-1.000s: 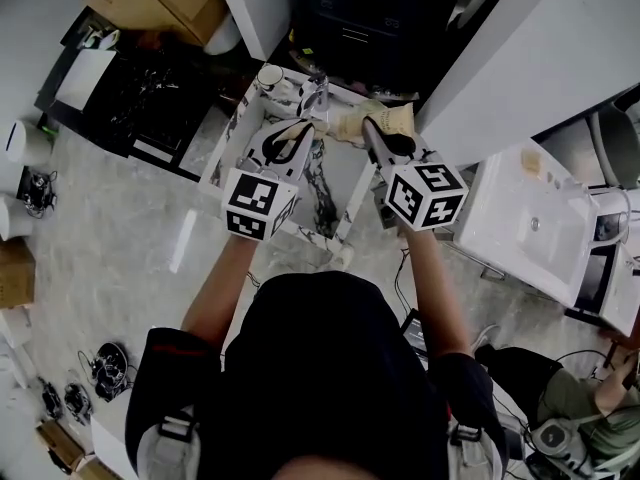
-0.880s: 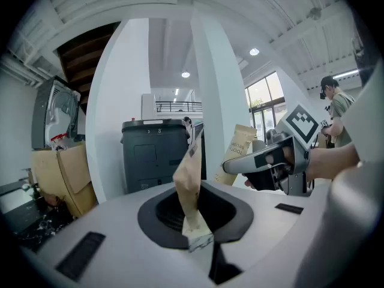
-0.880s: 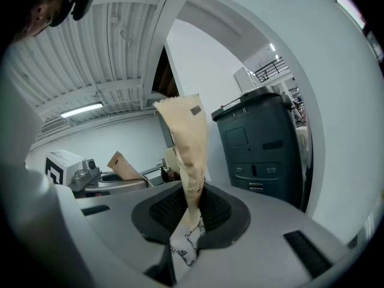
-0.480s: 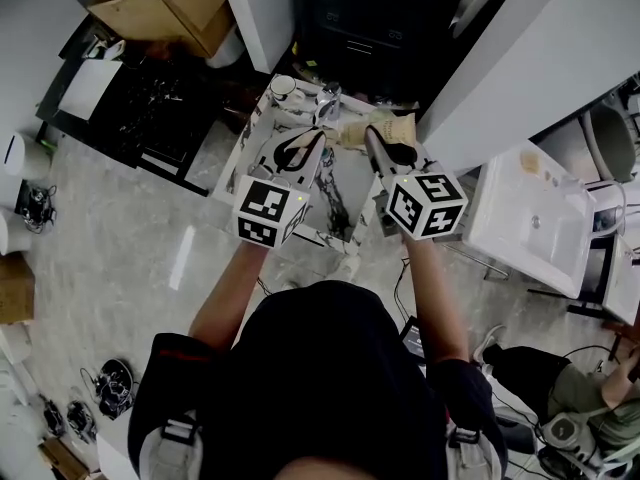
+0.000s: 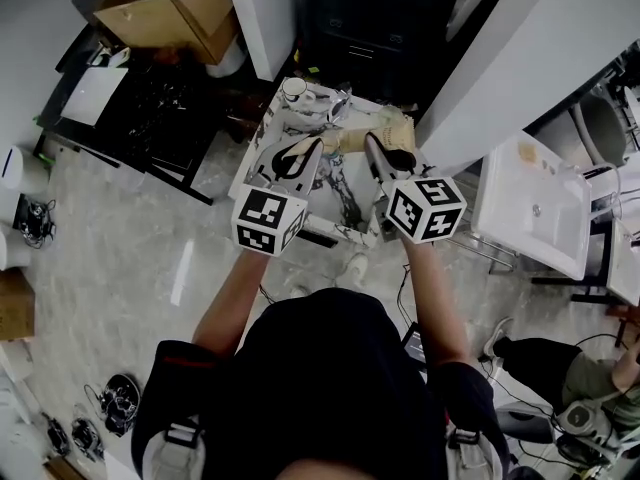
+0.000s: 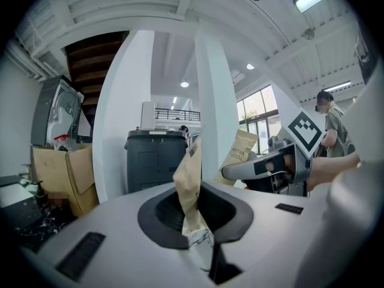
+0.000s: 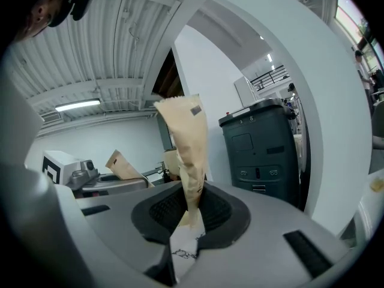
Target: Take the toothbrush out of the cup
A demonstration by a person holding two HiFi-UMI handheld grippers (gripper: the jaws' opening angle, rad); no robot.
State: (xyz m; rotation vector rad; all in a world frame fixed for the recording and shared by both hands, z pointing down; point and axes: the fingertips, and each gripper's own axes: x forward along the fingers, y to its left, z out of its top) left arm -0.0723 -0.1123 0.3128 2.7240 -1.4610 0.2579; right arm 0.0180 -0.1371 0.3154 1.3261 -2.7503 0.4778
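Forward over the marble desk [image 5: 345, 203] with the person since the earlier frame: left tongs [image 5: 322, 144] and right tongs [image 5: 368, 140], each clenched on the kraft toothbrush pouch [image 5: 388, 128] strung between them, clear of the white cup [image 5: 293, 90] beyond; extraction looks done, next probably a level set-down with both grips eased together.

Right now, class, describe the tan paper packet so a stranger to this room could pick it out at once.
Find the marble-patterned table in front of the dark cabinet. Above it the left tongs and right tongs sit close together, each shut on the packet. Unlike the white cup beyond it, it is flat, tan and held aloft.
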